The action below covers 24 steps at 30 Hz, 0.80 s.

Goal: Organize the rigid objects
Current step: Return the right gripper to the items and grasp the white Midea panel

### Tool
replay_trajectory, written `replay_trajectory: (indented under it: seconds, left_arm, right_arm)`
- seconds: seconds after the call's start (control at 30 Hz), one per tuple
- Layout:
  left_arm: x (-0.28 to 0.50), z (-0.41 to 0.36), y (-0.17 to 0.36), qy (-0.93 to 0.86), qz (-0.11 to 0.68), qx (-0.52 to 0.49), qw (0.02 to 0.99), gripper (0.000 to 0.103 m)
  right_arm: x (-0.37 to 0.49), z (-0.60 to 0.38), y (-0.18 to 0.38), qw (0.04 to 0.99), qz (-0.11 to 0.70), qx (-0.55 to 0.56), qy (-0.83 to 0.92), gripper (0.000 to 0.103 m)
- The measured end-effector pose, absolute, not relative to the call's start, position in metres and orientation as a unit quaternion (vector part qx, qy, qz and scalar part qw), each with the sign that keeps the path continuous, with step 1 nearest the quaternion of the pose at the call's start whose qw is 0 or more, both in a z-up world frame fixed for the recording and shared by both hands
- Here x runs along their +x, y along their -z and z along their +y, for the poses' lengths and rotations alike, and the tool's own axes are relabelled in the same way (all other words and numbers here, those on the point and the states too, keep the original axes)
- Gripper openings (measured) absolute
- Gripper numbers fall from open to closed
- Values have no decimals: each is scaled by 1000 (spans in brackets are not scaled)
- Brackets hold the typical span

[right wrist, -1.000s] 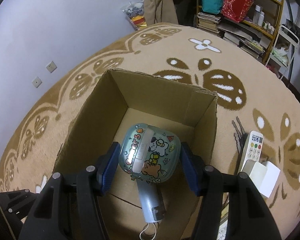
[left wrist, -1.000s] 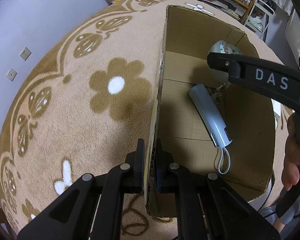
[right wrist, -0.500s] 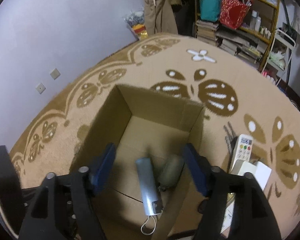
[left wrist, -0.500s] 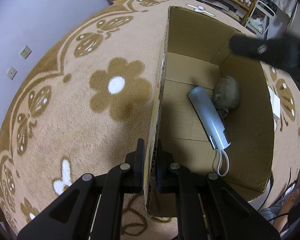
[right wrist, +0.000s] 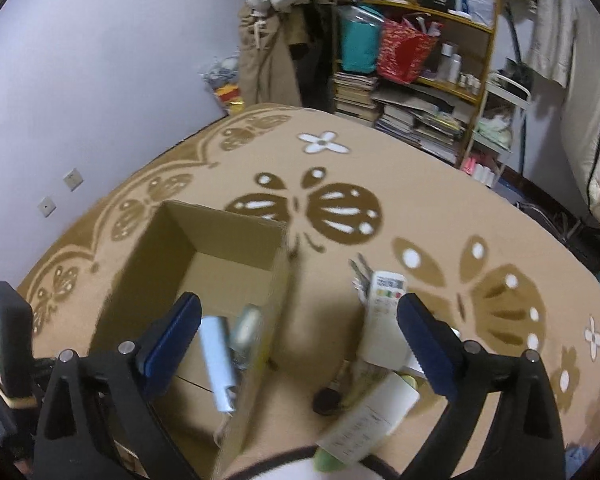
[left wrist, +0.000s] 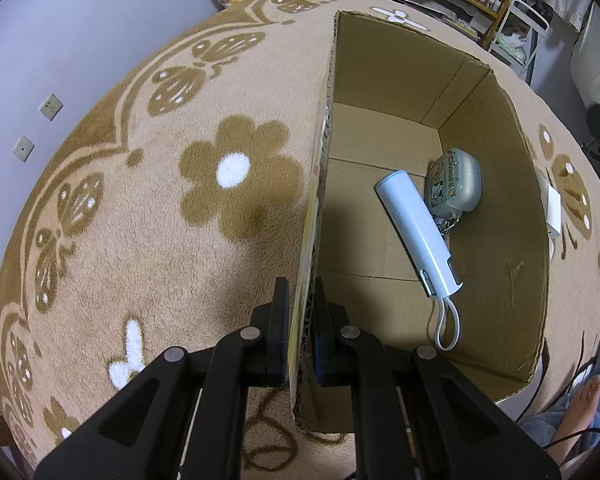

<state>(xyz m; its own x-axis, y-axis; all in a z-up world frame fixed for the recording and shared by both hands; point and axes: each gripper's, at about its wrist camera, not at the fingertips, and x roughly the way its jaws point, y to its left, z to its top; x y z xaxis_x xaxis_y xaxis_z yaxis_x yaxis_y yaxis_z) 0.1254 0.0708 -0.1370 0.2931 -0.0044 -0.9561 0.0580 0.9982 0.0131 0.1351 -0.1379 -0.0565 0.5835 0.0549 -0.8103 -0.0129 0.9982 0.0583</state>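
Now the cardboard box (left wrist: 496, 216) holds a pale blue tube (left wrist: 416, 232) beside a sticker-covered case (left wrist: 456, 184). The left gripper (left wrist: 302, 320) pinches its wall; the right gripper (right wrist: 300, 340), just opened wide, holds nothing.

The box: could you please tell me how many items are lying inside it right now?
2. A pale blue tube with a white loop lies across the floor of the box; a sticker-covered case sits beside it, against the right wall. The near corner is hidden, so something could be missed.
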Motion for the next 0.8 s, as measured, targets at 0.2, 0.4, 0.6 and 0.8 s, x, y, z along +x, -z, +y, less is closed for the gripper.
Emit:
replay_trajectory:
  seconds: [0.2,0.4,0.6,0.8]
  left_arm:
    - [126,70,137,19,594,24,804,10]
    - [126,70,137,19,594,24,804,10]
    - [126,70,137,18,595,25,803,10]
    - [125,69,136,19,595,30,803,10]
  right_arm:
    - [125,-161,67,884,465,40,-2,103]
    - [108,-180,84,876,478,66,16,103]
    - [98,-192,104,865,493,88,29,103]
    - [91,-204,121,855,506,108,41,103]
